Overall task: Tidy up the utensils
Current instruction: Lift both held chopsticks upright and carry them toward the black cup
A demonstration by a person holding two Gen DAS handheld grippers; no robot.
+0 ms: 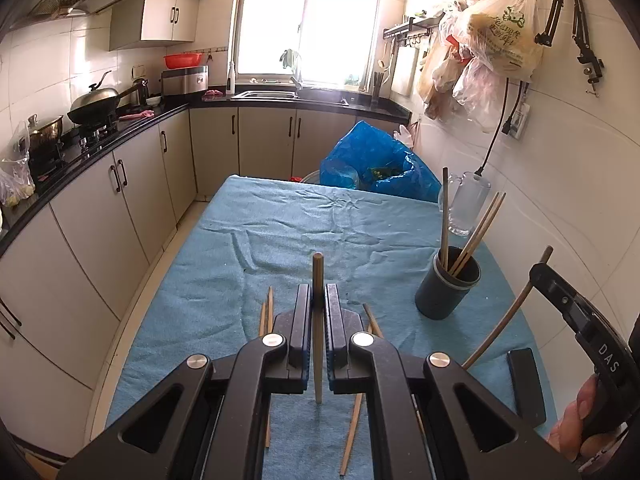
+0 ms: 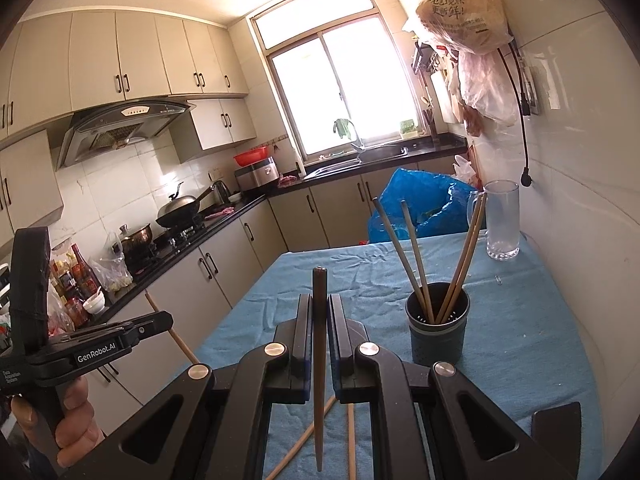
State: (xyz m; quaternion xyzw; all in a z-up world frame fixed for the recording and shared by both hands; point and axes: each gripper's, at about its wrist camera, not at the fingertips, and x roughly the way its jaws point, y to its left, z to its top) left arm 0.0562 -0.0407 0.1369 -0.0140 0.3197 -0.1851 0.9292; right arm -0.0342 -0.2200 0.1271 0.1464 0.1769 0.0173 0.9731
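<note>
My left gripper (image 1: pixel 318 294) is shut on a light wooden chopstick (image 1: pixel 318 276) that stands upright between its pads, above the blue cloth. My right gripper (image 2: pixel 319 306) is shut on a darker brown chopstick (image 2: pixel 319 284), also upright. A dark grey holder cup (image 1: pixel 447 288) stands to the right with several chopsticks (image 2: pixel 420 264) leaning in it; the same cup (image 2: pixel 437 330) sits right of my right gripper. Loose chopsticks (image 1: pixel 267 312) lie on the cloth under my left gripper, and loose chopsticks (image 2: pixel 351 436) lie under my right gripper.
The table is covered by a blue cloth (image 1: pixel 304 232). A clear glass mug (image 2: pixel 502 224) stands at the far right corner, a blue plastic bag (image 1: pixel 376 164) behind the table. A black flat object (image 1: pixel 526 384) lies near the right edge. Kitchen cabinets and a stove counter (image 1: pixel 92 136) run along the left.
</note>
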